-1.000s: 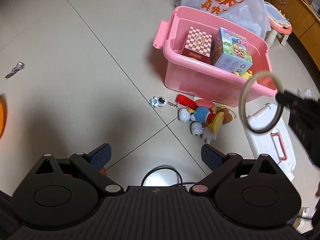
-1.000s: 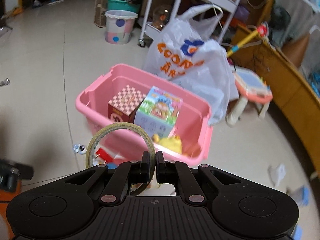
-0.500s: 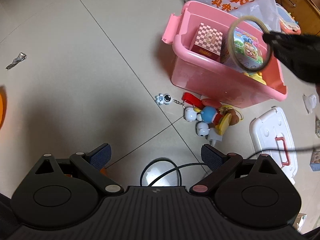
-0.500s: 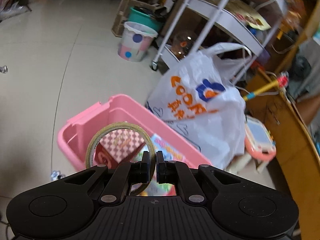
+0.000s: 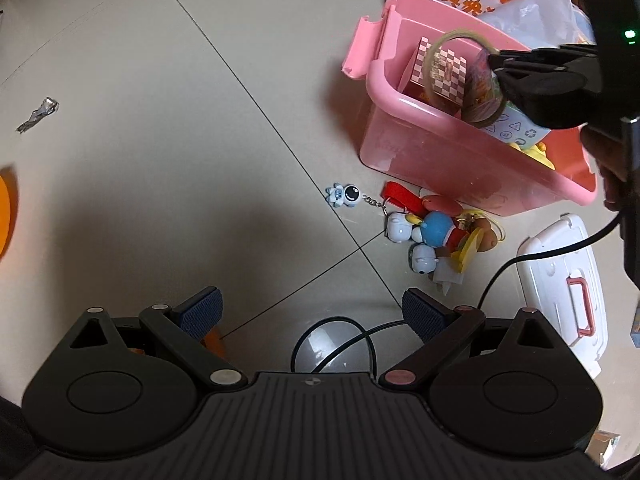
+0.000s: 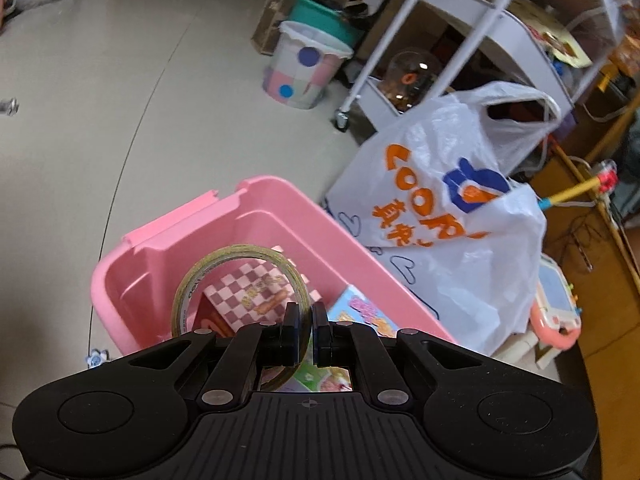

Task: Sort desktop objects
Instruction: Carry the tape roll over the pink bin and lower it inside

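Left gripper [image 5: 312, 312] low over the floor, jaws wide apart, nothing in them. Right gripper [image 6: 311, 334] pinched on the wall of a tape roll [image 6: 240, 280], ring upright over the pink bin [image 6: 168, 240]. Checkered box [image 6: 248, 300] directly beneath. Judgement: lower a little, open over the free corner so the roll doesn't bounce out. Toy pile [image 5: 432, 236] still on the floor beside the bin.

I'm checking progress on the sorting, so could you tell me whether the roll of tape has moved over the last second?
Yes. The tape roll went from beside the pink bin's near wall to above its inside.
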{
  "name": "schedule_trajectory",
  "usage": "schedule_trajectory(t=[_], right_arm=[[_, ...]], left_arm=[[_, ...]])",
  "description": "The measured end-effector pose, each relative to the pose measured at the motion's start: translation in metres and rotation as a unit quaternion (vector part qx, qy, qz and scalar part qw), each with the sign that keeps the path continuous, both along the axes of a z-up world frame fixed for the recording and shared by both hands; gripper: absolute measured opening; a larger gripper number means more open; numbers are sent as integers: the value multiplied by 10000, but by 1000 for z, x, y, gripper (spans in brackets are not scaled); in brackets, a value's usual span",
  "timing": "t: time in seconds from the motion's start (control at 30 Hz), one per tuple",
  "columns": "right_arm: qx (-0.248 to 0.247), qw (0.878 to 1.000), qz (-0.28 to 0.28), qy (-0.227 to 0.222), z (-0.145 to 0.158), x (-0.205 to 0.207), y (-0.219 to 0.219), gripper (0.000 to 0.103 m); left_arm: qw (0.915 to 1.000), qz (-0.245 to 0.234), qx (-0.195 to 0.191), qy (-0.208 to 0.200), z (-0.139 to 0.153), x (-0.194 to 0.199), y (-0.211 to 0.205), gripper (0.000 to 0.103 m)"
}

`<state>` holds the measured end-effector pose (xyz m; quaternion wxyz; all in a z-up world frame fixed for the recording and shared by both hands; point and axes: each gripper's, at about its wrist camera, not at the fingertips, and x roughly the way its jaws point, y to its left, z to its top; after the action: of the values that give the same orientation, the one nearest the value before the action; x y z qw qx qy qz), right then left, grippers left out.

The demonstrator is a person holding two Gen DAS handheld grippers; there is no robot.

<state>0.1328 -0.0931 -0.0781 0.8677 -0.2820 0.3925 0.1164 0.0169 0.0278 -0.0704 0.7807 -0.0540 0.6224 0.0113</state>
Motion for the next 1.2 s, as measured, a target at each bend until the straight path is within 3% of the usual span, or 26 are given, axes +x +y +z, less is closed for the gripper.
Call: schedule_trajectory(t=[0.67,1.2], right_arm=[[-310,9982,291,425,-27,2,26,6],[-80,9964,175,827,-31,0,22,9]], left_arm=[[10000,30,-44,58,-3,1,5,99],[9999,2,-71,76,-3,1,5,99]])
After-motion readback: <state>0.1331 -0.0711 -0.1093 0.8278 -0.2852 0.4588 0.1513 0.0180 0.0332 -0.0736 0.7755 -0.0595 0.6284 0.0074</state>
